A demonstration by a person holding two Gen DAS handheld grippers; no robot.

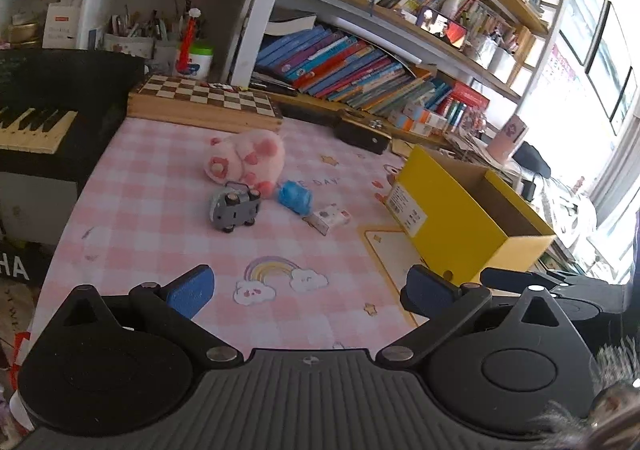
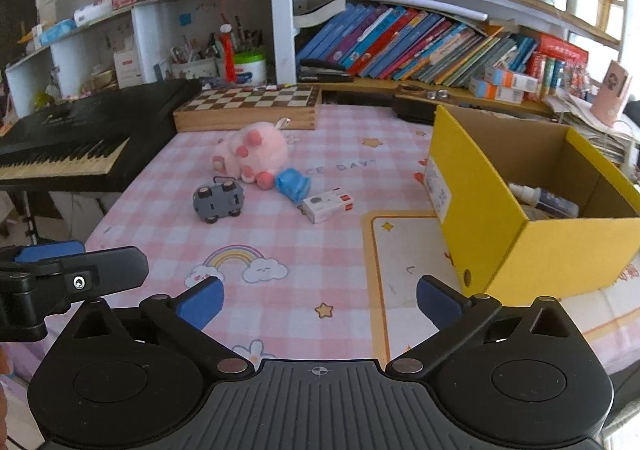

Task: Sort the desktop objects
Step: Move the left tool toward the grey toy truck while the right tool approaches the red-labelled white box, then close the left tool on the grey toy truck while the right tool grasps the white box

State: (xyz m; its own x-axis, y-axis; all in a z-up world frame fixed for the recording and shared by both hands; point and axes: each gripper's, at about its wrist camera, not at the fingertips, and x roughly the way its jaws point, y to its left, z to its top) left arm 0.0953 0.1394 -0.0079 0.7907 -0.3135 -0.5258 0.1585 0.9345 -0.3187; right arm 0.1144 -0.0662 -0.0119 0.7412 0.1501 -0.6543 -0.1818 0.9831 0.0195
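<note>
Blue-padded right gripper stands wide open and empty above the tablecloth; left gripper likewise. Grey toy car, blue pouch, small carton and pink plush lie clustered, unsorted. Yellow box sits right, apparently the receptacle.

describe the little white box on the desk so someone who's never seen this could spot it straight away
Start at the yellow box on the pink checked tablecloth. Left of it lies a cluster of small items; the small white carton is the nearest, beside a blue roll. It alone is flat, rectangular, with a red end.
</note>
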